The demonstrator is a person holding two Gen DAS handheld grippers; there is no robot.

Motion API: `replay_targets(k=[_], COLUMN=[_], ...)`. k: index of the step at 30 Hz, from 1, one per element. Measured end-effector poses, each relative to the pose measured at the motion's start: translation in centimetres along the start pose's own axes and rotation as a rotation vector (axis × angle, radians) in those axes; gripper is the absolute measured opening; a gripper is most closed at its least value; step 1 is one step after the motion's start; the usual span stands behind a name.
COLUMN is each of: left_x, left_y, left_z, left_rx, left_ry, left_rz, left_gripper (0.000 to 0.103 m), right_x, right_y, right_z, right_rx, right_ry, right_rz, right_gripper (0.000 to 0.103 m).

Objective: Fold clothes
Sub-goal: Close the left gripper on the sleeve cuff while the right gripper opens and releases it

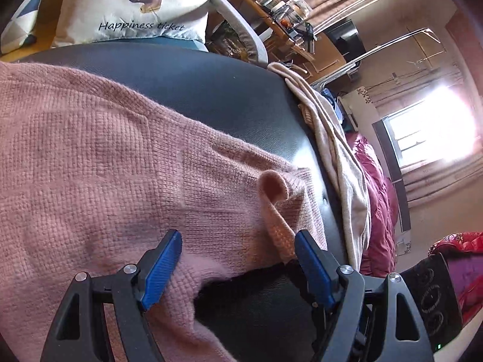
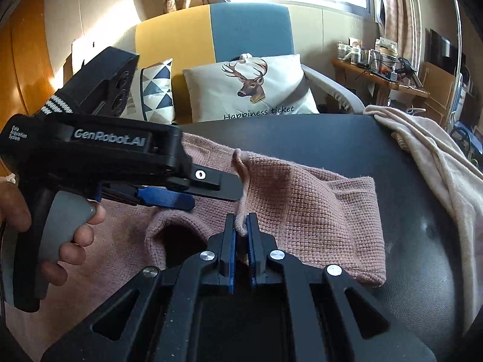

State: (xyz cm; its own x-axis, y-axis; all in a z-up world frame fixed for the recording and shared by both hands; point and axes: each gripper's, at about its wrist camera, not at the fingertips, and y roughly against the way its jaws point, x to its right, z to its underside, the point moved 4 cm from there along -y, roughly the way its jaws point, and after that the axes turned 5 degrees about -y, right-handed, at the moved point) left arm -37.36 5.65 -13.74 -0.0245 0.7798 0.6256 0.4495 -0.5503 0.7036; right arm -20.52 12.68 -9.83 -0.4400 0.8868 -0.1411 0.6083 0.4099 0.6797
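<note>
Black table [image 2: 347,138] carries pink knit sweater [image 1: 90,150], spread over near-left part. Cream garment [image 2: 437,163] drapes over table's far-right edge. Deer cushion [image 2: 250,87] on chair beyond. Left hand-held gripper [image 1: 238,250] released, blue pads wide apart over sweater hem. Right hand-held gripper [image 2: 241,226] clenched on raised sweater fold. Person's hand [image 2: 72,235] grips left handle.
</note>
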Motion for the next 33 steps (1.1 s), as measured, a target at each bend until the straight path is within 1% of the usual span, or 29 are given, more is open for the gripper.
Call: replay_targets(k=[4, 7, 9, 10, 12, 13, 14, 16, 18, 19, 20, 21, 22, 23, 24, 25, 28, 33], left_x=[0.4, 0.4, 0.5, 0.6, 0.6, 0.6, 0.6, 0.6, 0.5, 0.5, 0.3, 0.2, -0.1, -0.3, -0.7, -1.0, -1.9, -3.2], left_y=[-0.8, -1.8, -1.8, -1.7, -1.9, -2.1, -2.4, -2.9, -3.0, -2.8, -2.5, -2.2, -1.9, -1.6, -1.2, -0.7, 0.8, 5.0], left_z=[-0.2, -0.6, -0.6, -0.6, -0.5, -0.4, -0.3, 0.0, 0.1, 0.0, 0.0, -0.2, -0.3, -0.5, -0.7, -0.8, -1.0, -1.3], left_rx=[-0.019, -0.042, -0.038, -0.038, -0.041, -0.051, -0.064, -0.083, -0.080, -0.069, -0.059, -0.047, -0.037, -0.028, -0.017, -0.007, 0.022, 0.084], left_ry=[0.024, 0.049, 0.047, 0.043, 0.041, 0.041, 0.043, 0.042, 0.039, 0.041, 0.042, 0.044, 0.049, 0.054, 0.062, 0.069, 0.092, 0.123], left_rz=[0.007, -0.009, -0.004, 0.001, 0.008, 0.011, 0.014, 0.011, 0.004, 0.008, 0.010, 0.006, 0.004, 0.002, 0.003, 0.000, -0.004, 0.006], left_gripper=[0.079, 0.079, 0.079, 0.078, 0.072, 0.059, 0.038, 0.014, 0.009, 0.006, 0.006, 0.005, 0.005, 0.005, 0.005, 0.005, 0.005, 0.005], right_x=[-1.2, -1.7, -1.9, -2.1, -2.4, -2.8, -3.0, -3.2, -3.2, -3.3, -3.3, -3.2, -3.2, -3.1, -2.8, -2.6, -1.6, -0.8], right_y=[0.1, 0.3, 0.5, 0.5, 0.6, 0.7, 0.8, 0.8, 0.9, 1.2, 1.6, 2.2, 2.7, 3.4, 4.1, 4.5, 5.2, 5.5], right_z=[0.2, 0.3, 0.4, 0.4, 0.4, 0.4, 0.5, 0.5, 0.4, 0.4, 0.4, 0.4, 0.5, 0.5, 0.5, 0.5, 0.5, 0.5], right_rx=[0.001, 0.004, 0.008, 0.009, 0.014, 0.018, 0.020, 0.022, 0.028, 0.036, 0.051, 0.071, 0.091, 0.116, 0.138, 0.146, 0.139, 0.116], right_ry=[0.043, 0.064, 0.071, 0.074, 0.086, 0.096, 0.104, 0.108, 0.098, 0.092, 0.089, 0.088, 0.087, 0.084, 0.075, 0.065, 0.027, -0.017], right_rz=[0.001, 0.005, 0.006, 0.005, 0.007, 0.011, 0.013, 0.014, 0.008, 0.002, -0.001, 0.000, 0.002, 0.010, 0.019, 0.023, 0.026, 0.033], right_gripper=[0.007, 0.007, 0.007, 0.007, 0.007, 0.007, 0.007, 0.008, 0.009, 0.015, 0.025, 0.031, 0.047, 0.061, 0.064, 0.065, 0.065, 0.065])
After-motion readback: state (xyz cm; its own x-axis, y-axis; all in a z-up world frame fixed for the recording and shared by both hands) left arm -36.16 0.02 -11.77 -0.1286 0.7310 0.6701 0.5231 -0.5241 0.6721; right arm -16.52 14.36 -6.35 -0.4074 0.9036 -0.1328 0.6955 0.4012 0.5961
